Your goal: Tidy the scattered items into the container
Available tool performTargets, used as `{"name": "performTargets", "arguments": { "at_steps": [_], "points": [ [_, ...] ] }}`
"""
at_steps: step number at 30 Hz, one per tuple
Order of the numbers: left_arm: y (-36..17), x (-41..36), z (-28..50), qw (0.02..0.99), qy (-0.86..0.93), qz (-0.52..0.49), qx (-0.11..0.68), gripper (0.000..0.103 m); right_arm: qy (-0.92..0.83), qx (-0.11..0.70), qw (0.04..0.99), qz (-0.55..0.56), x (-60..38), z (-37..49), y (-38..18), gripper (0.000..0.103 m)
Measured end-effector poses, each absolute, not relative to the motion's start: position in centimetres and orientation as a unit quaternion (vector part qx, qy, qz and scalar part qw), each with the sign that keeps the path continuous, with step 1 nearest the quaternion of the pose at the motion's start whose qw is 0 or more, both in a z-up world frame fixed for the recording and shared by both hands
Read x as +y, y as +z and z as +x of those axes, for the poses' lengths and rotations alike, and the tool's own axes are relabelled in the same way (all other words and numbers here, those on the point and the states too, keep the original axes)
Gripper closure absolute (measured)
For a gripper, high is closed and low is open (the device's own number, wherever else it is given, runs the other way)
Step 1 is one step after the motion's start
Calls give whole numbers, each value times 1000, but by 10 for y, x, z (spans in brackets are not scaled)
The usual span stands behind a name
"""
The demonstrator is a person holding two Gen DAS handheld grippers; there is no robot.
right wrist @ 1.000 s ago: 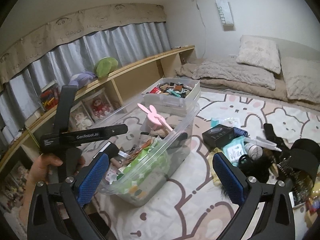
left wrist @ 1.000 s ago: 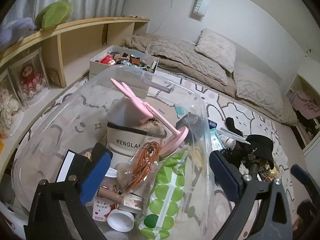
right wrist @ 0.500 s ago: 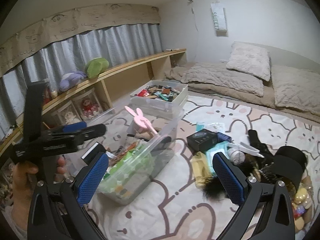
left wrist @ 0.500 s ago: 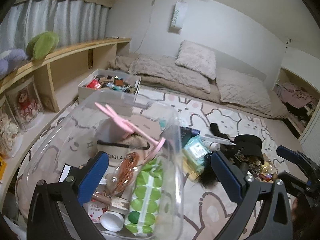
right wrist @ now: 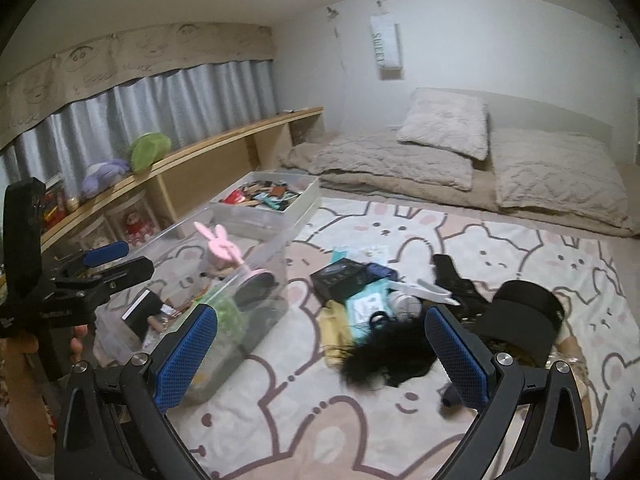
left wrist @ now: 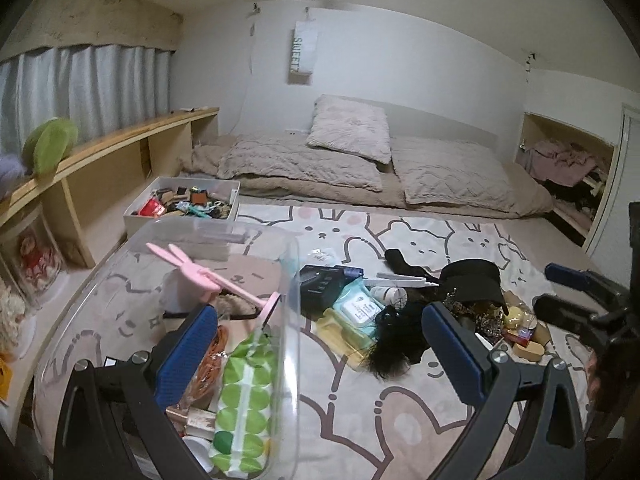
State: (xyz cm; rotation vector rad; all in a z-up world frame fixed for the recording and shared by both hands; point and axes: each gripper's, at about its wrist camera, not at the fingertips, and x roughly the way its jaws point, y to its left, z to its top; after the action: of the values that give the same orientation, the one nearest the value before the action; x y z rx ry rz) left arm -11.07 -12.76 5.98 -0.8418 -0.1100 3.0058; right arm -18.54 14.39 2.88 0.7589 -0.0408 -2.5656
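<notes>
Home bedroom: floor bedding (left wrist: 360, 176) w/ pillows (right wrist: 446, 122), bunny rug (right wrist: 400, 248), curtains (right wrist: 160, 116), plush toys (right wrist: 106, 174) on shelf.

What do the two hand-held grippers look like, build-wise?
Both match: the left hand-held gripper and right hand-held gripper have black angular finger arms with silver bolts, tipped by blue textured pads. In the right wrist view, the left unit's black body shows small white lettering, too blurred to read. No cables or sleeves visible.

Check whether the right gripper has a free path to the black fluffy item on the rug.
Probably yes: the right gripper is open and empty, and the black fluffy item lies uncovered on the rug directly ahead.
</notes>
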Motion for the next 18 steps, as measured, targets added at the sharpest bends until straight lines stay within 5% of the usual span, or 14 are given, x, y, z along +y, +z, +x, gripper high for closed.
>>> {"name": "performTargets", "arguments": {
  "at_steps": [18],
  "points": [
    [47, -80, -128, 42, 962, -268, -6, 0, -961, 9, 150, 232, 201, -168, 20, 0]
  ]
}}
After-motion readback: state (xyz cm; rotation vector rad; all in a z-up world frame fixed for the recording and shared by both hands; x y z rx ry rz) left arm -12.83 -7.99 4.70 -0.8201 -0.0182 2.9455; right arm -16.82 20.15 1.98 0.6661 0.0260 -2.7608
